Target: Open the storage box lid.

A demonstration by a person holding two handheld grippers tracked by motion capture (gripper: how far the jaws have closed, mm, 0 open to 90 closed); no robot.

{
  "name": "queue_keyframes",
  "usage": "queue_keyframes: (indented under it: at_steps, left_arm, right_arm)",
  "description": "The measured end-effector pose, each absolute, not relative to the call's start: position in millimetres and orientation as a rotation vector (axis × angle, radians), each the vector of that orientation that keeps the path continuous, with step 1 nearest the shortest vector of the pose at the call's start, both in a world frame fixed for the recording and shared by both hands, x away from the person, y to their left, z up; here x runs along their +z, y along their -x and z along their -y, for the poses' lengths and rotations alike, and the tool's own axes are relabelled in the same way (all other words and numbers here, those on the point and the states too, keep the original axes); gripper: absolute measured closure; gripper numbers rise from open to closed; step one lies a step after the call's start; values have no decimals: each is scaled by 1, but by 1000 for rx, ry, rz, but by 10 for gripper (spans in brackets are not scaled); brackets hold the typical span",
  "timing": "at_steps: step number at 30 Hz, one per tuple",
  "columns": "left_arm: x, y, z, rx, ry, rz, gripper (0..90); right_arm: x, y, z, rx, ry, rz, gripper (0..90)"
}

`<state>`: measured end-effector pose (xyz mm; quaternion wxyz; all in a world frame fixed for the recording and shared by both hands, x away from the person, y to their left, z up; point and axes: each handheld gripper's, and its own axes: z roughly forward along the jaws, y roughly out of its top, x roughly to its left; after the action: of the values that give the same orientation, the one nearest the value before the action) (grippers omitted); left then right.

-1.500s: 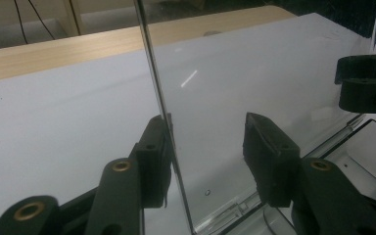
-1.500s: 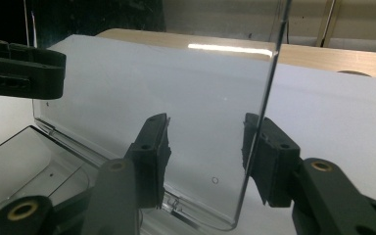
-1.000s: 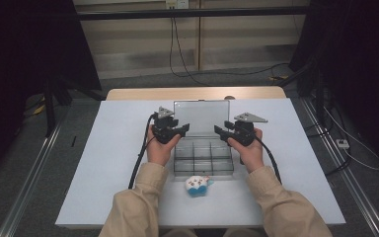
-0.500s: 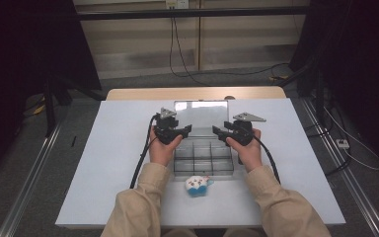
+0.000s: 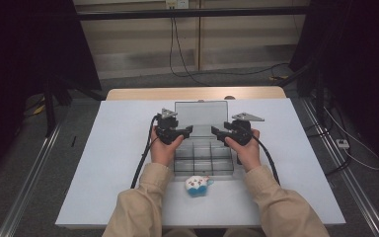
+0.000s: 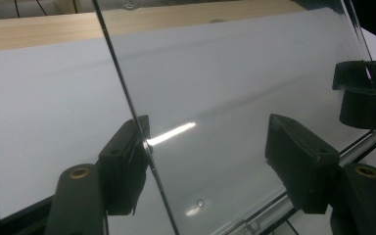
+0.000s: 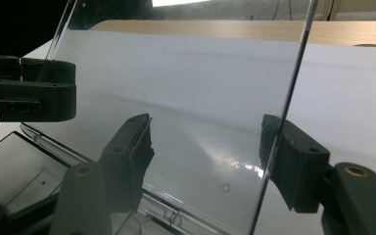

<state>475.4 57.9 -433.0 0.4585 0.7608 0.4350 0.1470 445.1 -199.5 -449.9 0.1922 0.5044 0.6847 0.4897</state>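
A clear plastic compartment box (image 5: pixel 202 159) sits mid-table with its clear lid (image 5: pixel 201 114) raised. My left gripper (image 5: pixel 190 130) is at the lid's left edge and my right gripper (image 5: pixel 214 132) is at its right edge, both pointing inward. In the left gripper view the lid (image 6: pixel 235 73) has its edge beside one pad of the left gripper (image 6: pixel 208 132), and the other pad stands well off. In the right gripper view the lid (image 7: pixel 186 83) lies the same way between the pads of the right gripper (image 7: pixel 205 132). Both pairs of jaws have just been opening and press on nothing.
A small white and blue plush toy (image 5: pixel 197 185) lies in front of the box near the table's front edge. The white tabletop (image 5: pixel 118 148) spreads to both sides. A wooden strip (image 5: pixel 192 93) runs along its far edge, with cables on the floor beyond.
Both hands stay at the lid's sides, almost where they were. The lid stands as before.
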Motion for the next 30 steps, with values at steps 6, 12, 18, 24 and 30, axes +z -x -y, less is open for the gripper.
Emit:
queue_keyframes:
  at_steps: [6,12,18,24,30]
  left_arm:
    - [-436,-477,-58,361,-1871,-1090,317]
    - [-438,-479,-59,338,-1872,-1105,307]
    - [-440,-480,-59,321,-1873,-1115,294]
    - [-443,-481,-58,303,-1871,-1140,259]
    - [-447,-483,-59,248,-1868,-1145,227]
  right_arm:
    - [-453,-446,199,1374,-1447,-1925,336]
    - [-455,-447,199,1373,-1465,-1923,323]
    - [-456,-447,199,1374,-1485,-1924,312]
    - [-459,-447,198,1371,-1507,-1930,267]
    - [-460,-448,199,1383,-1528,-1935,262]
